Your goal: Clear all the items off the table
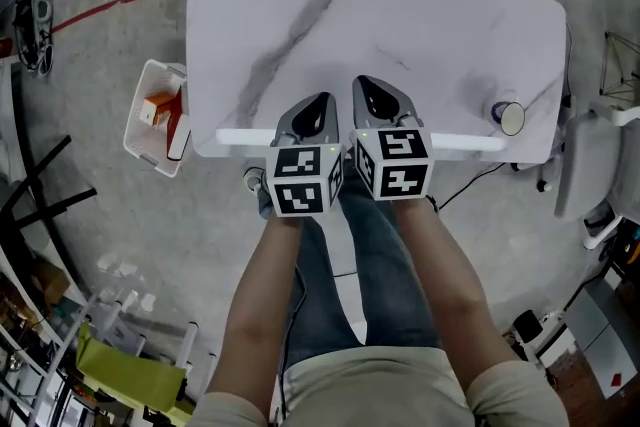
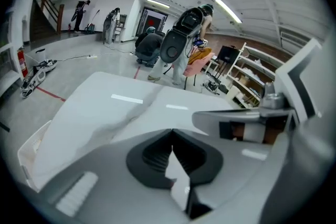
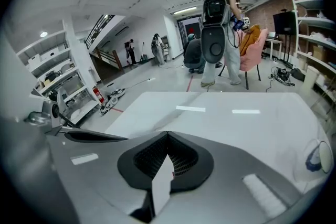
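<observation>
The white marble table [image 1: 420, 5] is bare except for one small round item [image 1: 510, 117], white with a blue part, near its right edge; the right gripper view shows this item [image 3: 315, 157] at far right. My two grippers hang side by side over the table's near edge. The left gripper [image 1: 318, 105] is shut with nothing between its jaws, and so is the right gripper [image 1: 373, 90]. In the left gripper view the left gripper [image 2: 171, 135] has its jaws met over the tabletop. The right gripper [image 3: 168, 136] looks the same in its own view.
A white basket [image 1: 150, 130] with orange-and-white things inside stands on the floor by the table's left side. A white chair [image 1: 588, 165] sits at the right. Beyond the far edge stands a person with a backpack [image 3: 216, 23]. Cables lie on the floor.
</observation>
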